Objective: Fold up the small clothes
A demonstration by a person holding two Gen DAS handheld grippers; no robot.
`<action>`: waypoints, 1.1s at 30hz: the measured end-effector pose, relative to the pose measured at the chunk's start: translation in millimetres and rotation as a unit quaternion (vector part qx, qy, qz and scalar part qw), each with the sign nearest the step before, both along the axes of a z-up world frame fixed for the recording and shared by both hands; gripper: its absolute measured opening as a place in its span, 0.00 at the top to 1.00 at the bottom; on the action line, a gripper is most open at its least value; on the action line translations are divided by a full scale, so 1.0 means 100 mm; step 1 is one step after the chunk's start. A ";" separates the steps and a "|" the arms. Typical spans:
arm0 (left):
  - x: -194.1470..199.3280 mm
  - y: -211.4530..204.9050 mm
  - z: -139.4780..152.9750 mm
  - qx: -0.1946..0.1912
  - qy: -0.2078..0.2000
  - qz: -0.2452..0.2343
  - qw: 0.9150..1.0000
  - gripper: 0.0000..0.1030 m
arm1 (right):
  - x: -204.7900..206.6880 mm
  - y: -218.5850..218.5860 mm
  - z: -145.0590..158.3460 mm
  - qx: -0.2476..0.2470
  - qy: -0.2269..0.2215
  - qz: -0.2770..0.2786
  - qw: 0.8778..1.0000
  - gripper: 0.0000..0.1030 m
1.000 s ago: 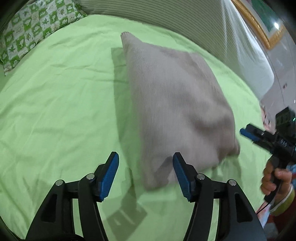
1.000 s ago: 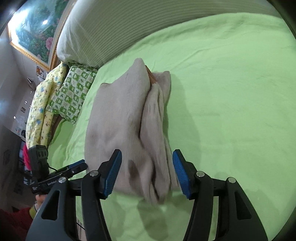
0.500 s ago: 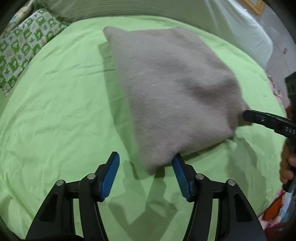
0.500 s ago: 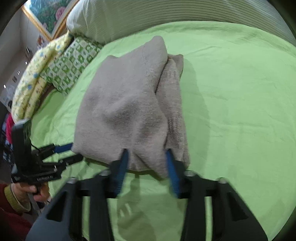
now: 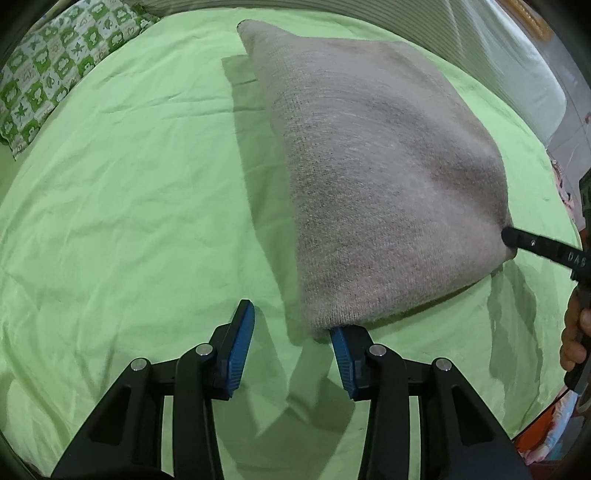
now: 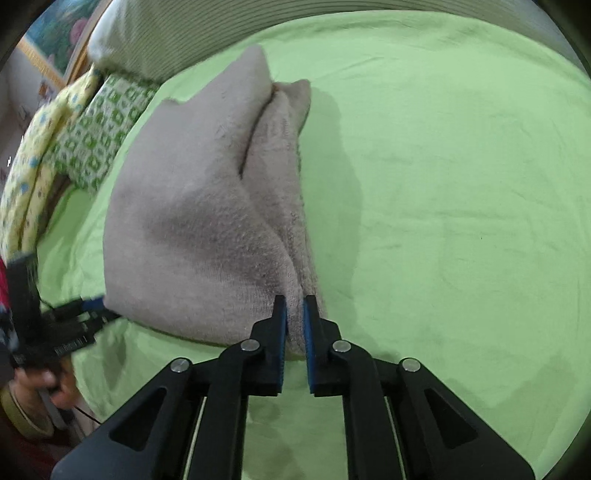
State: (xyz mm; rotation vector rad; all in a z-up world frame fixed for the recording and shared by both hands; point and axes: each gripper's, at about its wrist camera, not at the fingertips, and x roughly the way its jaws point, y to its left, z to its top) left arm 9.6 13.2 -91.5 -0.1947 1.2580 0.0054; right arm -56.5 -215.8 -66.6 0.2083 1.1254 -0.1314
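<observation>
A bed spread with a wrinkled lime-green cotton sheet point(image 5: 122, 206) fills the room's view, a grey-and-white striped bolster point(image 6: 192, 33) running along its far edge. Beside it lie a green-and-white patterned pillow point(image 5: 55, 74) and a yellow printed quilt point(image 6: 26, 162), with a gilt-framed floral painting point(image 6: 55, 33) on the wall behind.

On the sheet rests a beige fuzzy knitted garment point(image 5: 376, 177), already folded over on itself into a thick wedge, its near edge lifted a little off the bed.

The black right gripper with blue pads point(image 6: 294, 317) is clenched on the garment's near corner, a ridge of doubled knit pinched between the pads after its jaws have just been closing. The black left gripper with blue pads point(image 5: 291, 343) stands released at the other near corner; its jaws have just been narrowing, one pad touching the cloth's underside, the other apart over bare sheet.

A hand point(image 5: 574, 332) grips the right tool's handle.
</observation>
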 end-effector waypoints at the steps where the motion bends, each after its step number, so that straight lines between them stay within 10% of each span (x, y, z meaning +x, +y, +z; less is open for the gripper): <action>1: -0.01 0.01 0.01 -0.004 0.001 0.001 1.000 0.59 | 0.01 0.00 0.03 0.005 -0.001 0.002 1.000 0.88; 20: 0.35 0.09 0.80 -0.054 -0.084 0.046 0.994 0.48 | 0.61 0.34 0.53 0.029 -0.087 0.045 0.995 0.76; 33: 1.22 -0.03 0.51 -0.035 -0.078 0.039 0.996 0.43 | 1.59 0.11 0.18 0.005 -0.057 0.050 0.997 0.64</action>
